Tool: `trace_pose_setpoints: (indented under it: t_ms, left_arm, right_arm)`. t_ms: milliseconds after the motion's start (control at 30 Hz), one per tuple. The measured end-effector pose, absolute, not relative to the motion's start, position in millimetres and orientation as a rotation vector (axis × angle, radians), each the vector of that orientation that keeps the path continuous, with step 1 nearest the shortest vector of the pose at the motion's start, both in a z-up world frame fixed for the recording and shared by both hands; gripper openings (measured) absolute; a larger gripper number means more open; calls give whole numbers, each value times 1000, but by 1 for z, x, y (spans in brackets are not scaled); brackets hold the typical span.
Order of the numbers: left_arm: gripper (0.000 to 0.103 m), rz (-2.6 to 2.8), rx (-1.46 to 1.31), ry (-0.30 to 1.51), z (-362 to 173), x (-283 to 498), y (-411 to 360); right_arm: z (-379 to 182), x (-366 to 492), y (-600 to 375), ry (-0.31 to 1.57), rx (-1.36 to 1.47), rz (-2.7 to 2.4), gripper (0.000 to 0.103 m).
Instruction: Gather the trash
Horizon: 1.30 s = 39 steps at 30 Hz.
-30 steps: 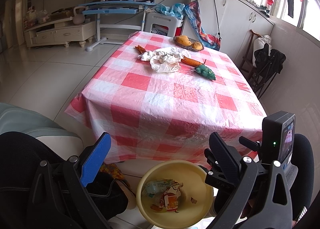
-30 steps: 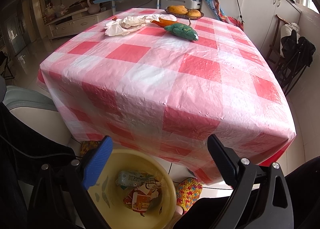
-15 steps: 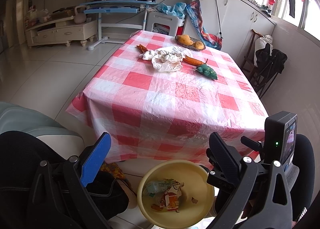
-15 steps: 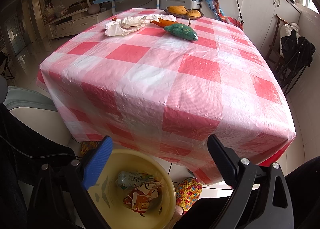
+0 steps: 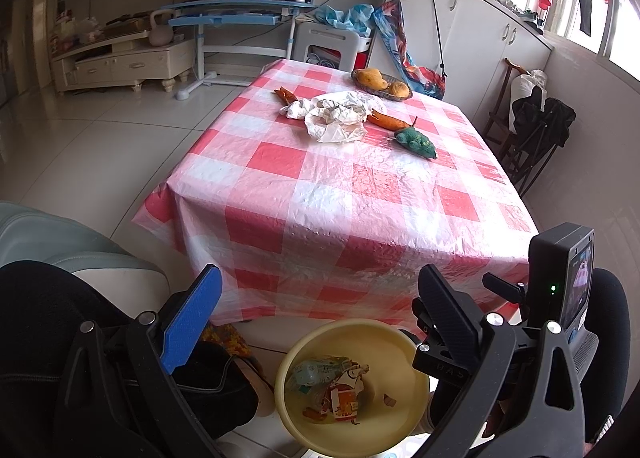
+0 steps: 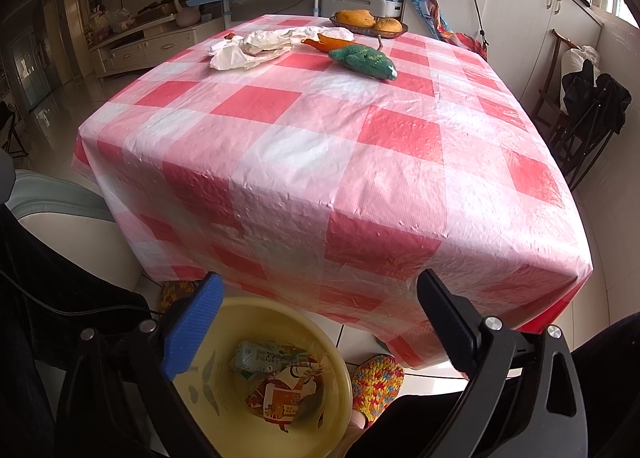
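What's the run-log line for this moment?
left gripper: open, empty | right gripper: open, empty | yellow basin: holds wrappers | crumpled white paper: on table

Checked table (image 5: 320,197), crumpled wrappers (image 5: 336,115), fruit basket (image 5: 382,83)

Red and white checked tablecloth (image 6: 320,129), pale yellow basin (image 5: 404,342), white crumpled paper (image 5: 336,117), green knitted toy (image 6: 362,59), orange peel (image 5: 386,121), multicoloured crocheted slipper (image 6: 376,382), blue pad on one black gripper finger (image 6: 192,332)
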<state>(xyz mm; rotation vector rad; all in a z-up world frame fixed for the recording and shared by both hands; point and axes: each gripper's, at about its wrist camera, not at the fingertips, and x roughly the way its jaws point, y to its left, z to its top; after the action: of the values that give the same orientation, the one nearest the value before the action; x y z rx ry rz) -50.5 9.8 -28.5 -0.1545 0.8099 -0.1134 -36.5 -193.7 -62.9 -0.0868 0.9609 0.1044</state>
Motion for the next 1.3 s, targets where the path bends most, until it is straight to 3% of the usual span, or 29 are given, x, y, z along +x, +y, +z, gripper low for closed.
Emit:
trace_pose_setpoints:
  t_ms: [1300]
  left_arm:
    - [95, -112, -155, 817, -28, -46, 10]
  right_arm:
    - [-66, -37, -191, 964, -92, 102, 94]
